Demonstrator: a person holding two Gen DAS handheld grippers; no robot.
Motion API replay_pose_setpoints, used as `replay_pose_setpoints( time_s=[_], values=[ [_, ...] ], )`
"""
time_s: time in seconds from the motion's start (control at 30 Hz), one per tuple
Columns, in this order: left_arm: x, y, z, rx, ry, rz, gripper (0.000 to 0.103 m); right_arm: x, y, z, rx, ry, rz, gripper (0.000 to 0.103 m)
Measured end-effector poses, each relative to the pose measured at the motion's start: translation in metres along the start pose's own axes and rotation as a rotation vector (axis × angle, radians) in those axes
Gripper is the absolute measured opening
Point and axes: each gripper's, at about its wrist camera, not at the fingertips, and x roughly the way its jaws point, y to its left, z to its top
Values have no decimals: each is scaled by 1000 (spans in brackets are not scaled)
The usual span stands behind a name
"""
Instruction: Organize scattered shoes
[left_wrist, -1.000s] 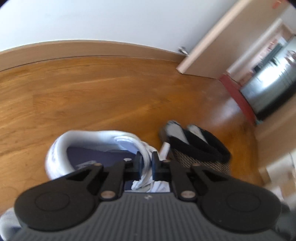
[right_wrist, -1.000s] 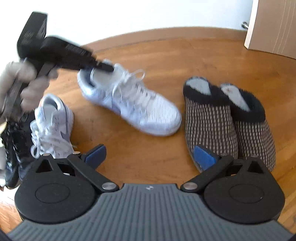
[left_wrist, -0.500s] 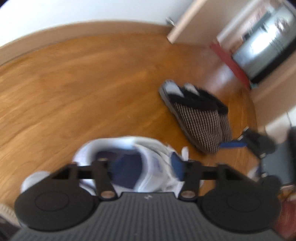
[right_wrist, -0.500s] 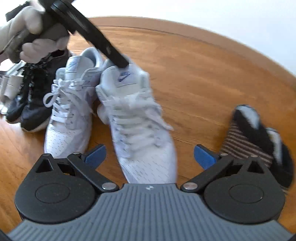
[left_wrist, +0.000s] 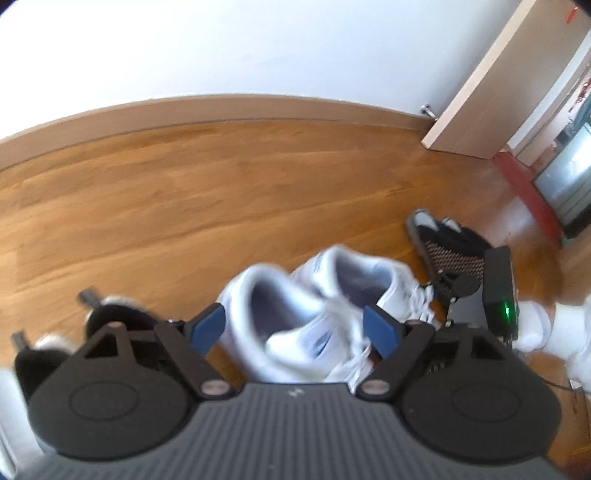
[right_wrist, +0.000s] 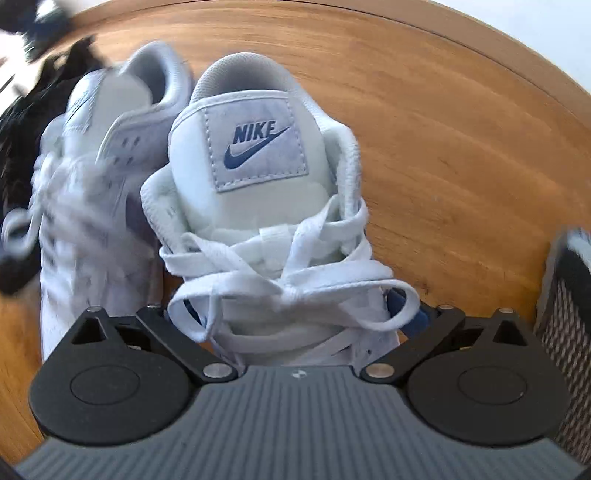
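A white sneaker (right_wrist: 258, 177) with a blue logo on its tongue stands on the wood floor beside its twin (right_wrist: 92, 206), toes toward me in the right wrist view. My right gripper (right_wrist: 299, 314) straddles its laced midfoot. The jaws are closing, and the blue pads, partly hidden by the laces, flank the shoe's sides without clearly pressing. In the left wrist view both sneakers (left_wrist: 332, 288) show heel-first just beyond my left gripper (left_wrist: 293, 328), which is open with nothing between its pads. The right gripper's body (left_wrist: 498, 288) shows past them.
Black shoes (right_wrist: 22, 122) lie left of the white pair, also seen as a blurred black shoe (left_wrist: 110, 314). Two checked slippers (left_wrist: 443, 243) with dark fleece rims sit to the right, their edge (right_wrist: 565, 295) close to my right gripper. Baseboard, wall and a door (left_wrist: 480, 103) lie beyond.
My left gripper opened off the white sneaker's heel and drew back, leaving it beside its twin. My right gripper came down over that sneaker, which now fills the space between its jaws.
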Motion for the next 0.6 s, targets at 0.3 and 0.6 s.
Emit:
replay_pose_setpoints(
  time_s=[0.3,0.6],
  values=[
    [-8,7,-13,-11,24,12,81,-9,40,-5,227,106,-39,96],
    [-40,23,-28,-14,-21,77,81,-80,26,-24,393,-92,-14,102]
  ],
)
